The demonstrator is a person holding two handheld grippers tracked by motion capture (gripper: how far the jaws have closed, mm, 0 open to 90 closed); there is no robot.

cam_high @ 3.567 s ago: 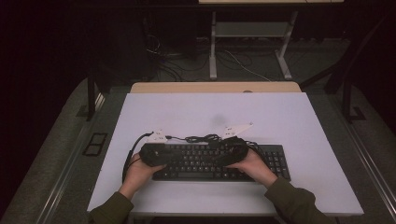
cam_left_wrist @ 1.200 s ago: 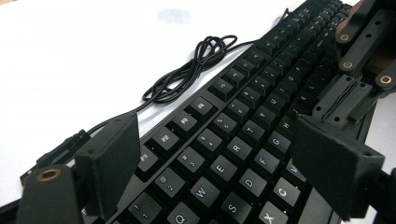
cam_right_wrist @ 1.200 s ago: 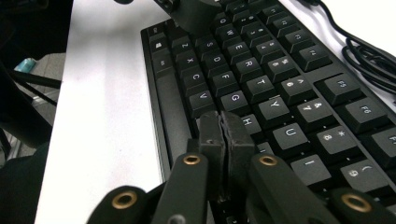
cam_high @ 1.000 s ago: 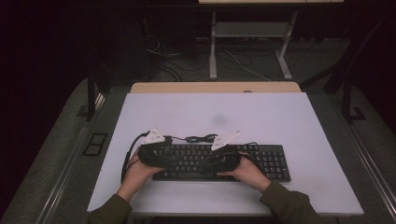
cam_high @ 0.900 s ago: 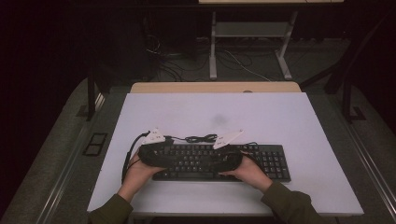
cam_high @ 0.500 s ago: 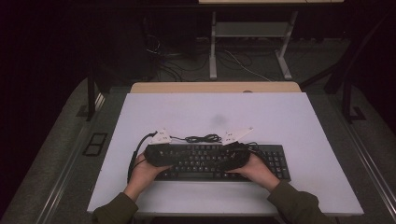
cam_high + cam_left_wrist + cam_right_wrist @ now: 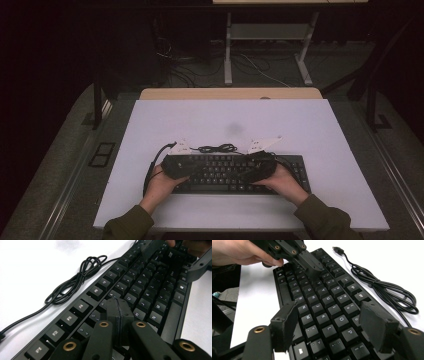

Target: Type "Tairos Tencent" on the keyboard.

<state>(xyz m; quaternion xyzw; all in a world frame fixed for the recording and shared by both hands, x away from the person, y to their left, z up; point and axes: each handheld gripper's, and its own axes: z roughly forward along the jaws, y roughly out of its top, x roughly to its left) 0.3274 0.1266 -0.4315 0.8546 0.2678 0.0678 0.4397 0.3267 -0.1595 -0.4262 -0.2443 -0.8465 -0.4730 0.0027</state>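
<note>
Two hand-held tongs working over a black keyboard (image 7: 235,173) that lies flat on the white bench (image 7: 230,125), near its front edge. The left tongs (image 7: 117,312) have their jaws pressed together with nothing between them, the joined tip resting on or just above the keys of the letter rows, used as a single poking point. The right tongs (image 7: 334,320) stand wide apart and hold nothing; several keys of the right-hand letter block lie in the gap between the jaws, below them.

Compared with the high view a second ago, the right tongs (image 7: 260,167) have shifted outward, toward the right half of the keyboard, and the left tongs (image 7: 175,165) sit slightly farther from the left end. The keyboard itself has not moved. The work in hand reads as key pressing rather than lifting.

The coiled cable (image 7: 72,282) lies on the bench just beyond the far edge of the keyboard, clear of both tongs.
</note>
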